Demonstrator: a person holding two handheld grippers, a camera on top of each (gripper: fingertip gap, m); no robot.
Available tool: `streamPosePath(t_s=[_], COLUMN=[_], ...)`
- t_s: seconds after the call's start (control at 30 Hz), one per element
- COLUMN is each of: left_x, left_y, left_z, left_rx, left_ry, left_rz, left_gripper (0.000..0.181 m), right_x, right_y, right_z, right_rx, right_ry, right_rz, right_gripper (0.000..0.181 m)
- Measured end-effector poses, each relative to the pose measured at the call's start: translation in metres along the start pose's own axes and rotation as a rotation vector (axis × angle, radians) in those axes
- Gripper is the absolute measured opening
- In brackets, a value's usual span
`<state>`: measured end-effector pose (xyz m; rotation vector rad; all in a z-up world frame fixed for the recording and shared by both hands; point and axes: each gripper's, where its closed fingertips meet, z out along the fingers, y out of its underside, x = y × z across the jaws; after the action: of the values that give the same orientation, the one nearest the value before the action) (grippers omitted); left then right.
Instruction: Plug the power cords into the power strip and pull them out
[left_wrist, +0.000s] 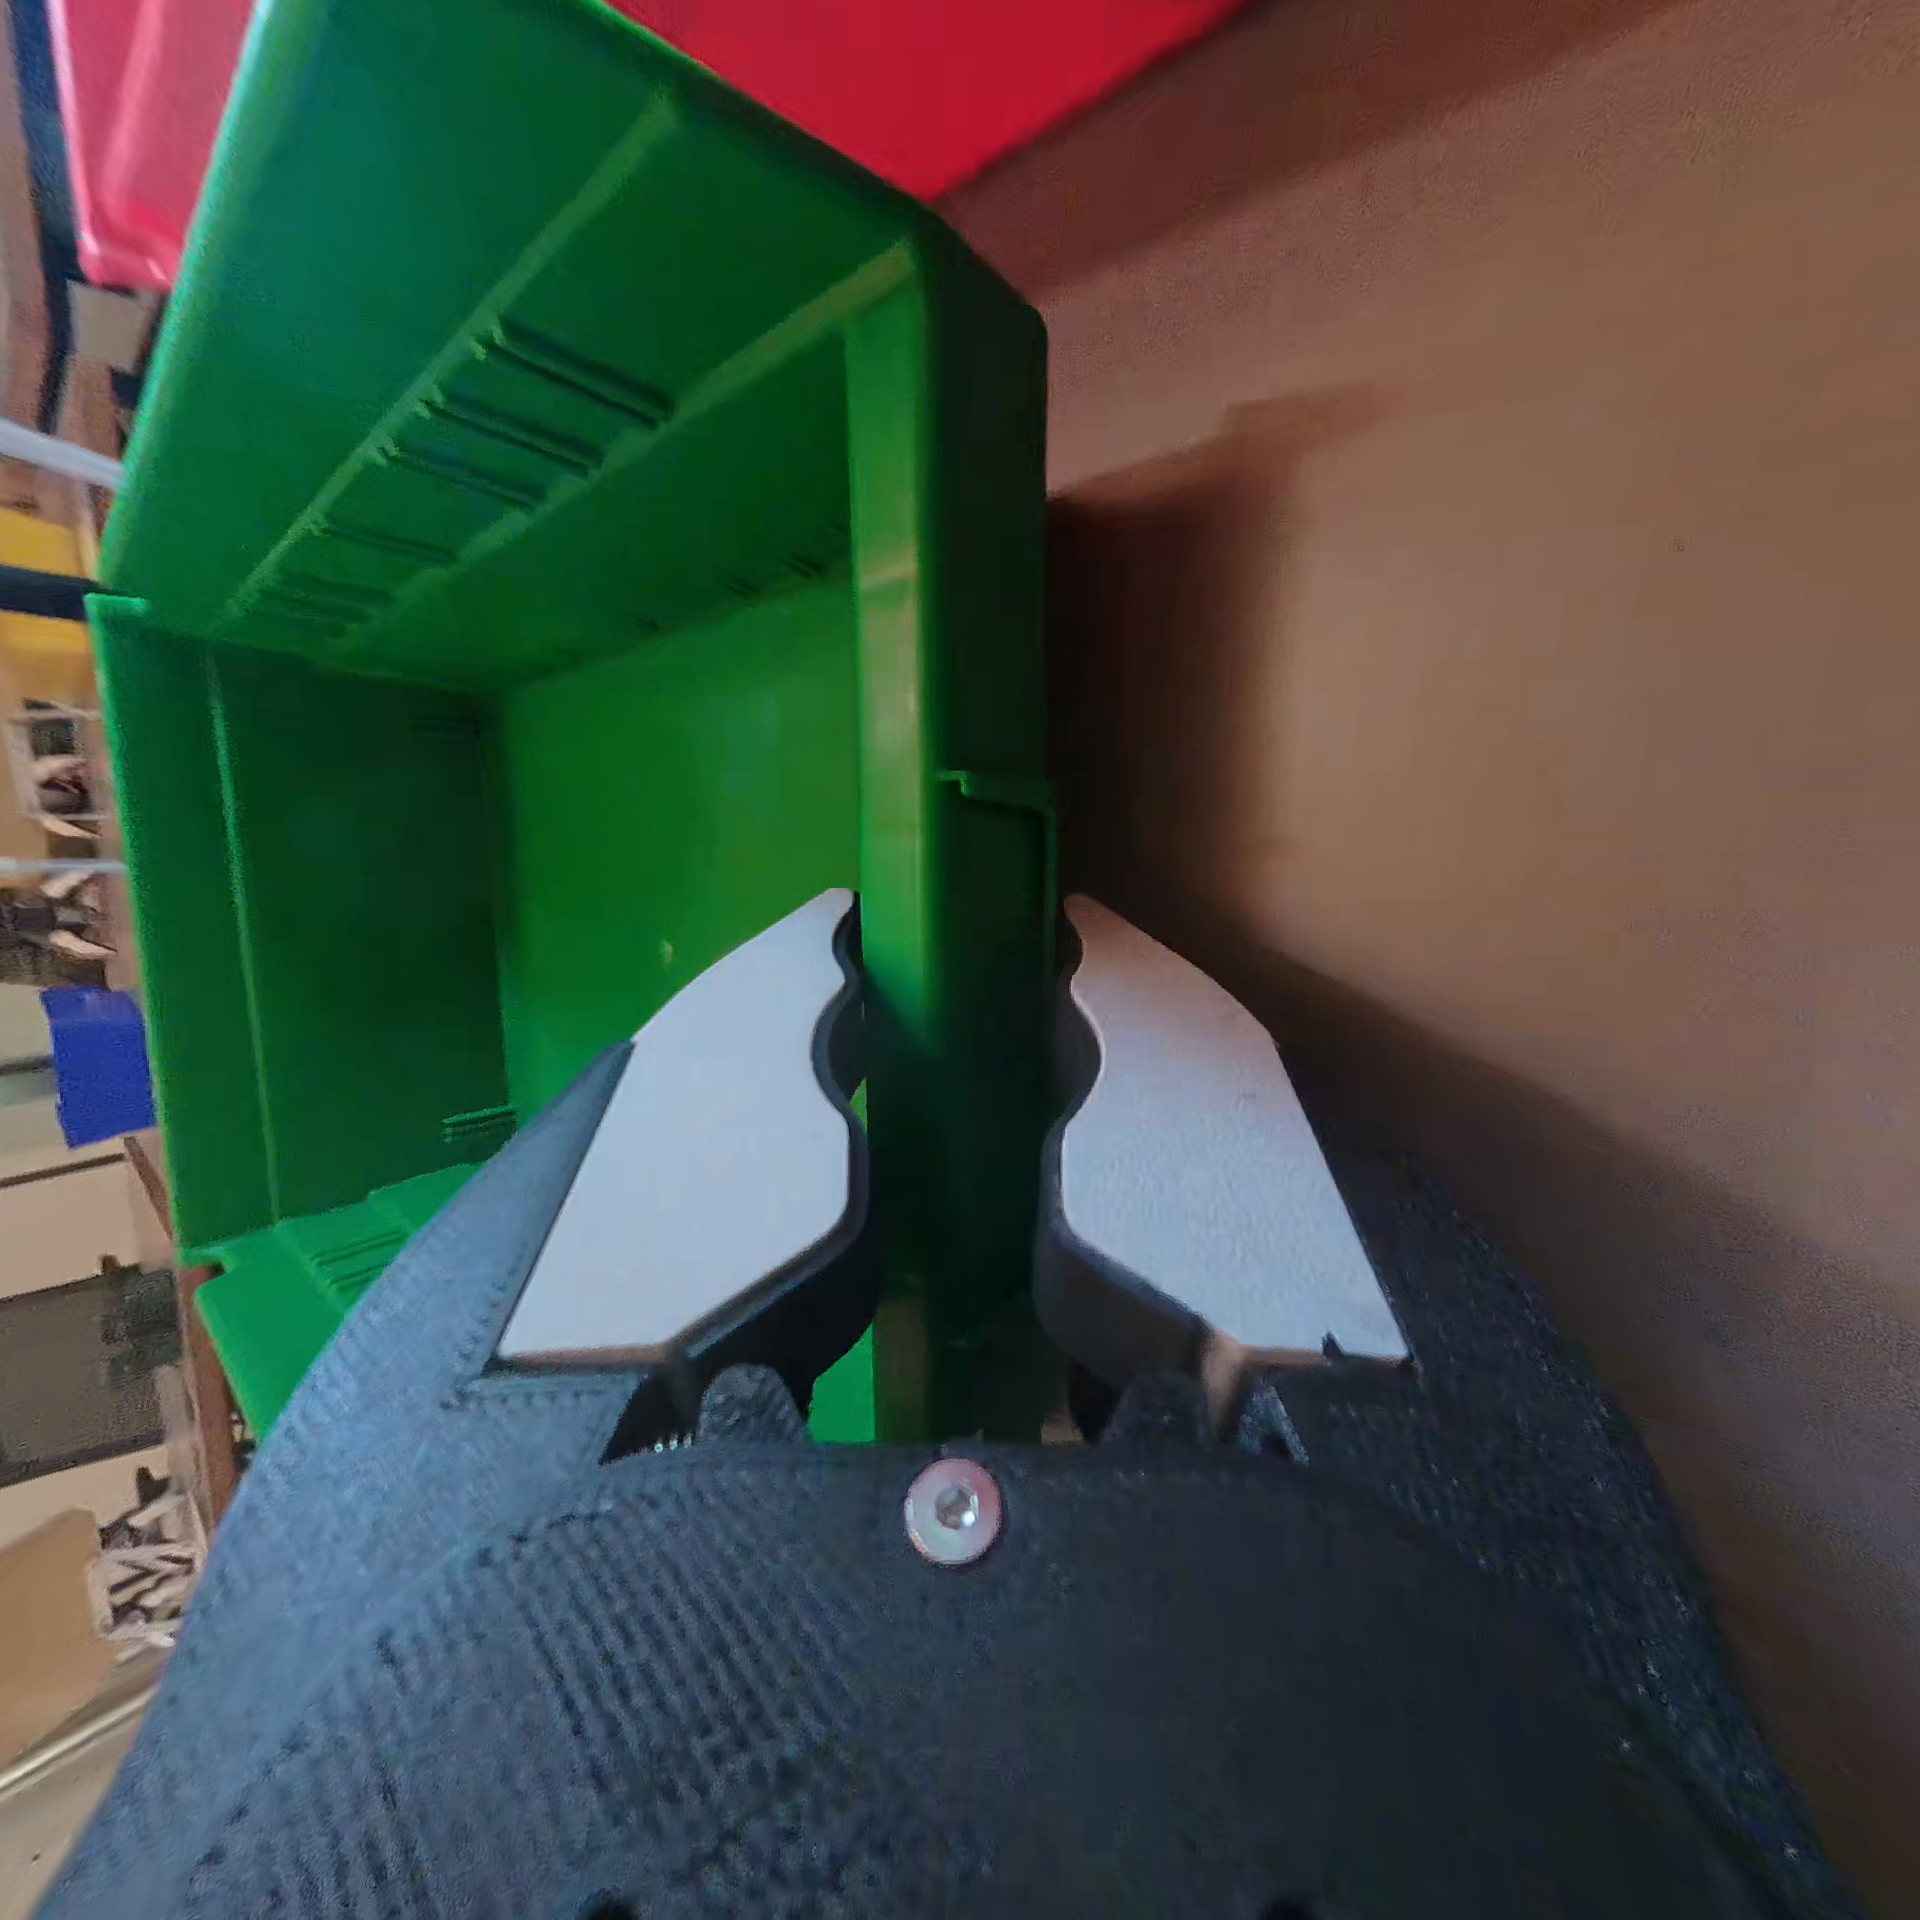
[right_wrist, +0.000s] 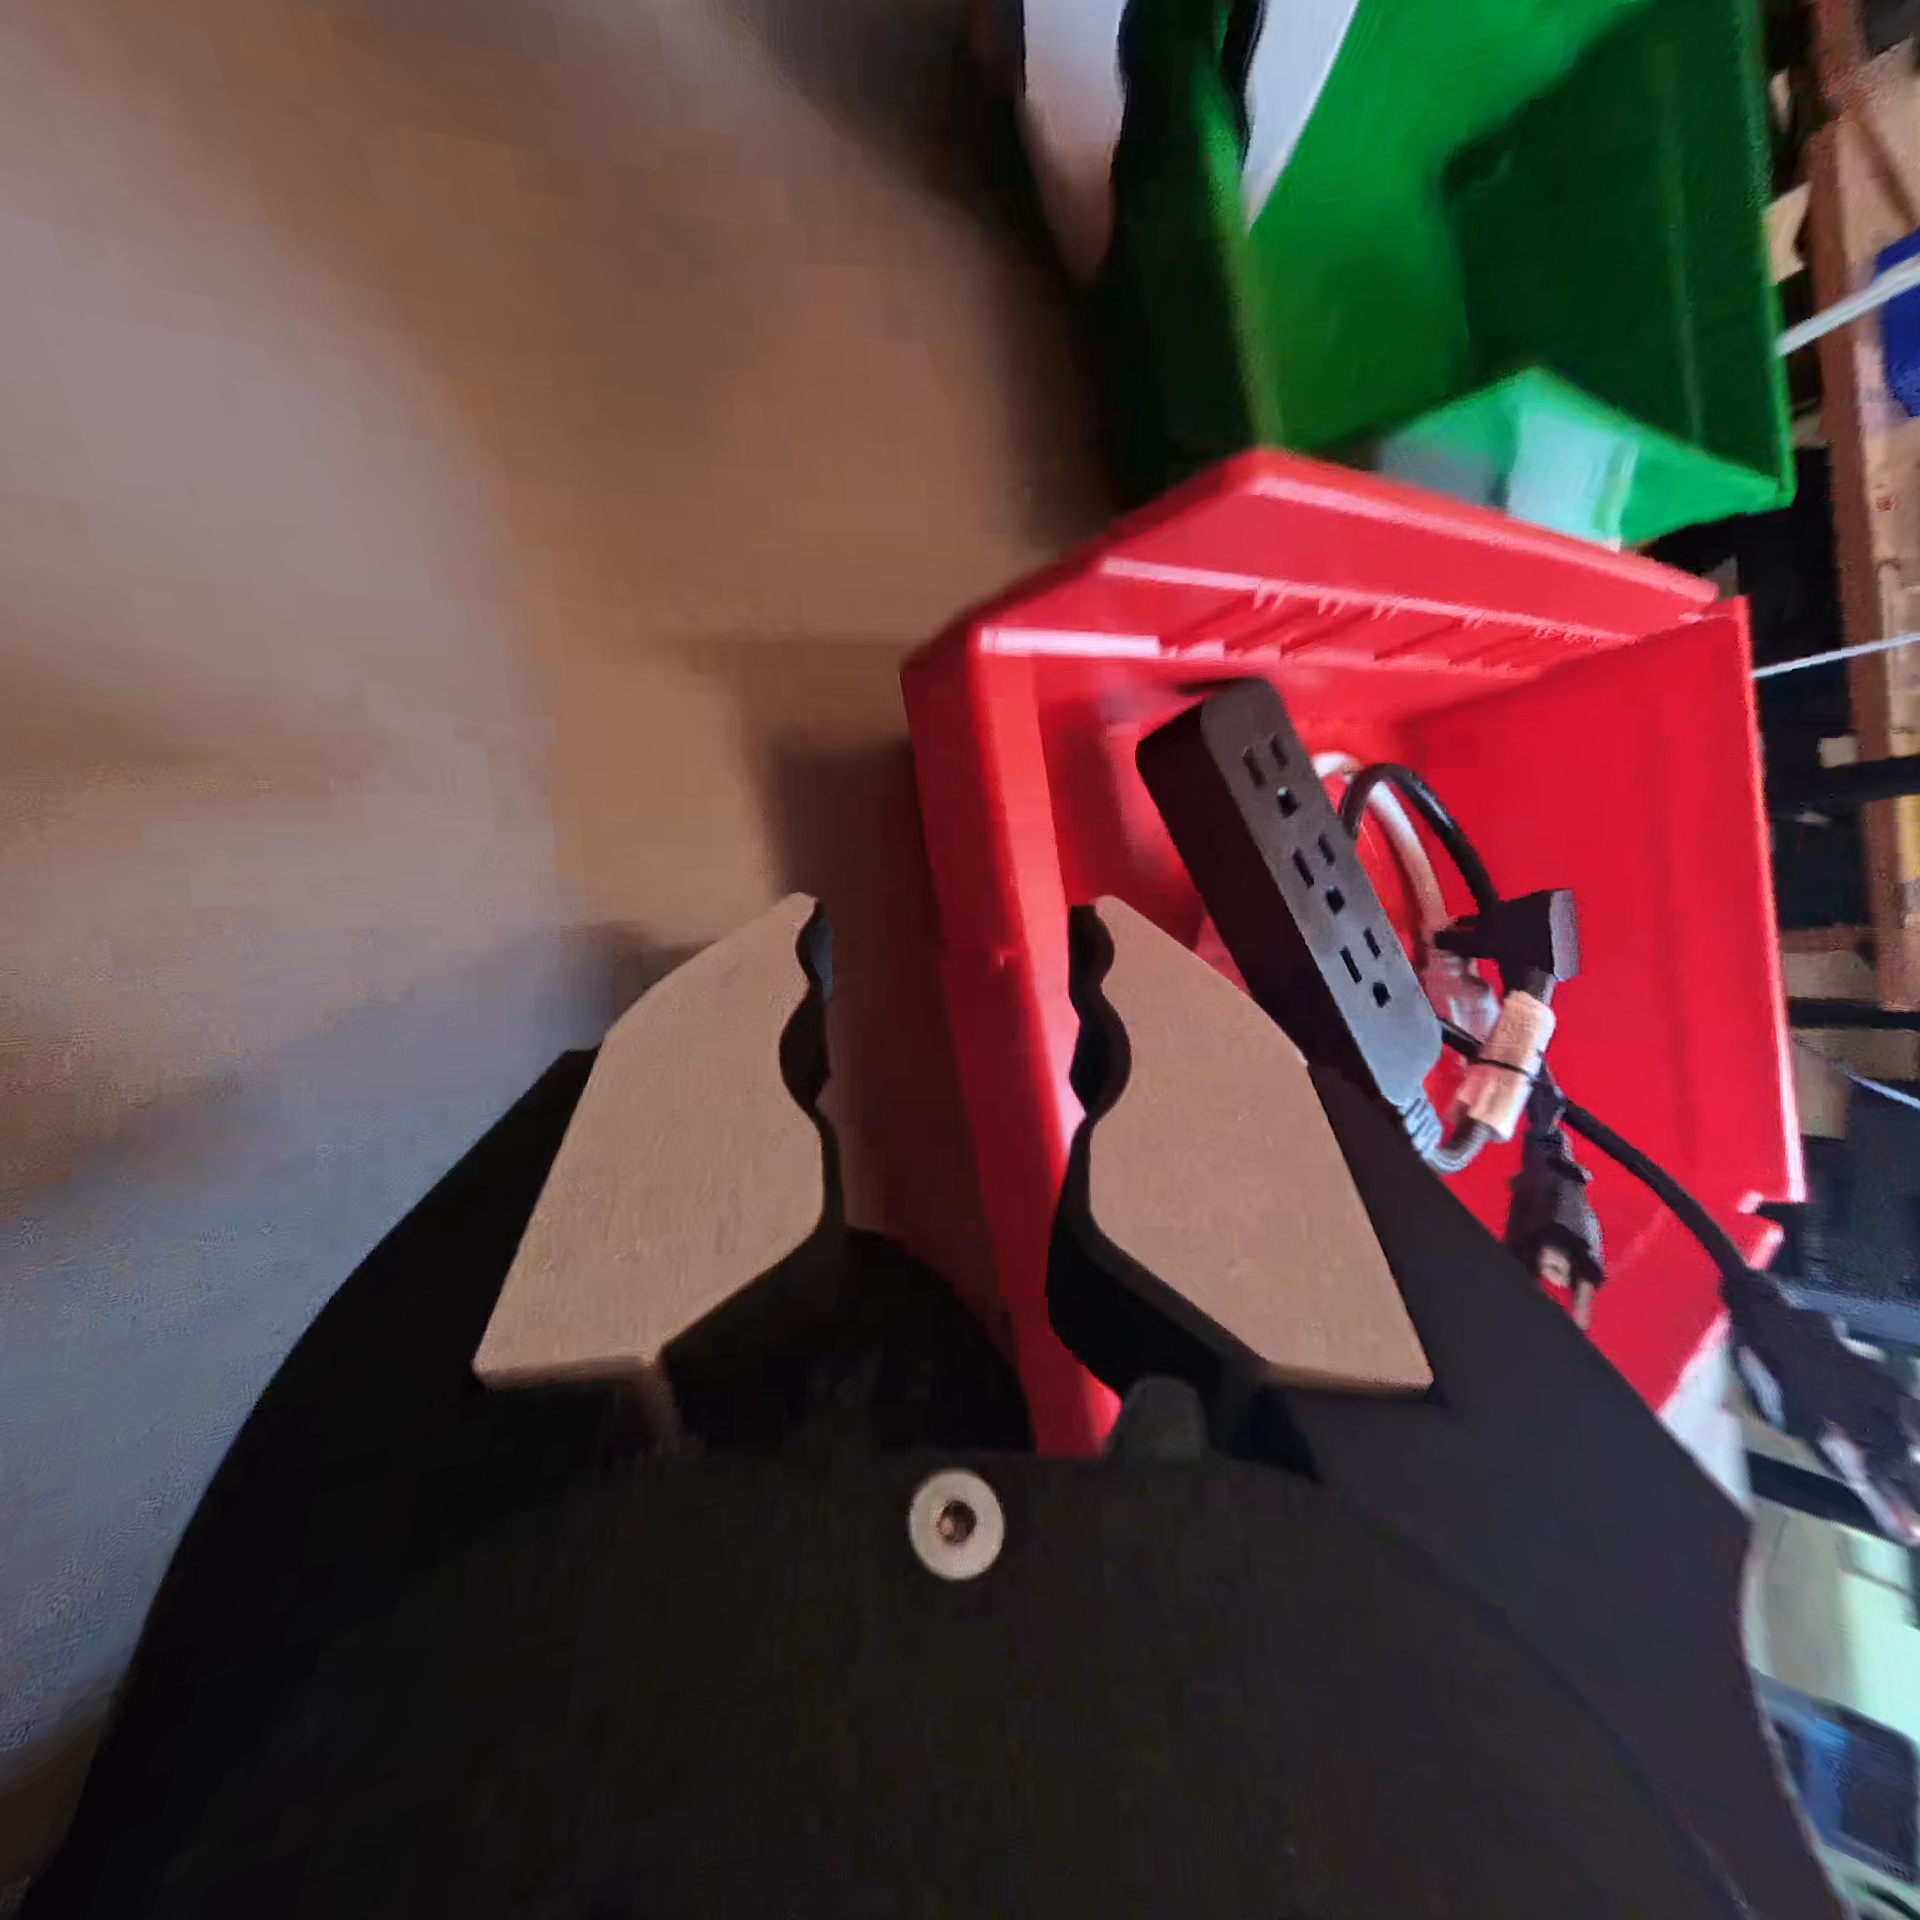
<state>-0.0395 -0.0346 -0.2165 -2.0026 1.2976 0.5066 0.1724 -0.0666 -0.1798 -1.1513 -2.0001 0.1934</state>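
Observation:
My left gripper is shut on the side wall of an empty green bin. My right gripper straddles the side wall of a red bin and looks shut on it. Inside the red bin a black power strip leans against the wall, its outlets facing out. Black power cords are bundled beside it, and a black plug hangs near the bin's open front. The green bin also shows in the right wrist view, beyond the red one. The red bin shows in the left wrist view.
Both bins sit side by side on a brown tabletop, which also fills the left of the right wrist view. Shelving with boxes and a blue bin stands beyond the bins. The right wrist view is blurred. One gripper's finger ends stand about 20 cm off the other's. The black plug lies some 20 cm from my right tips, 30 cm from my left tips.

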Motion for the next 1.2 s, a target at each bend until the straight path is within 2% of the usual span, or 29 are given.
streamPosePath(t_s=[0.07,0.17,0.23,0.33,0.47,0.57,0.63,0.7,0.77,0.83,0.87,1.03,1.1,1.2], left_x=[-0.006,-0.009,-0.009,0.002,0.025,0.036,0.034,0.025,0.019,0.013,0.010,-0.004,-0.016,-0.032], left_y=[-0.011,-0.033,-0.054,-0.089,-0.128,-0.156,-0.165,-0.165,-0.167,-0.159,-0.157,-0.154,-0.154,-0.161], left_z=[0.001,-0.019,-0.043,-0.078,-0.093,-0.072,-0.047,-0.030,-0.026,-0.024,-0.024,-0.042,-0.059,-0.090], left_rx=[0.024,0.167,0.305,0.502,0.619,0.630,0.592,0.564,0.562,0.533,0.544,0.590,0.624,0.689], left_ry=[-0.011,-0.007,0.014,0.104,0.167,0.166,0.119,0.040,0.004,-0.046,-0.038,-0.093,-0.146,-0.177], left_rz=[-0.036,-0.179,-0.316,-0.568,-0.810,-0.945,-0.995,-1.015,-1.011,-0.987,-1.007,-1.009,-0.996,-0.986], left_gripper=[0.041,0.044,0.046,0.047,0.048,0.051,0.053,0.050,0.045,0.035,0.033,0.025,0.020,0.016], right_x=[-0.001,0.011,0.028,0.051,0.067,0.075,0.076,0.078,0.085,0.089,0.089,0.080,0.079,0.084], right_y=[-0.010,-0.003,0.018,0.064,0.118,0.131,0.128,0.123,0.127,0.127,0.125,0.107,0.093,0.073], right_z=[-0.017,-0.047,-0.066,-0.084,-0.075,-0.048,-0.031,-0.021,-0.021,-0.026,-0.029,-0.039,-0.054,-0.080], right_rx=[0.087,0.200,0.252,0.290,0.218,0.155,0.147,0.151,0.140,0.135,0.137,0.087,0.133,0.124], right_ry=[0.004,0.062,0.150,0.276,0.360,0.286,0.209,0.166,0.205,0.262,0.287,0.388,0.418,0.527], right_rz=[0.120,0.329,0.482,0.731,0.914,0.999,1.022,1.018,1.045,1.012,0.985,0.871,0.852,0.753], right_gripper=[0.051,0.051,0.050,0.058,0.065,0.069,0.065,0.049,0.044,0.026,0.024,0.022,0.019,0.014])
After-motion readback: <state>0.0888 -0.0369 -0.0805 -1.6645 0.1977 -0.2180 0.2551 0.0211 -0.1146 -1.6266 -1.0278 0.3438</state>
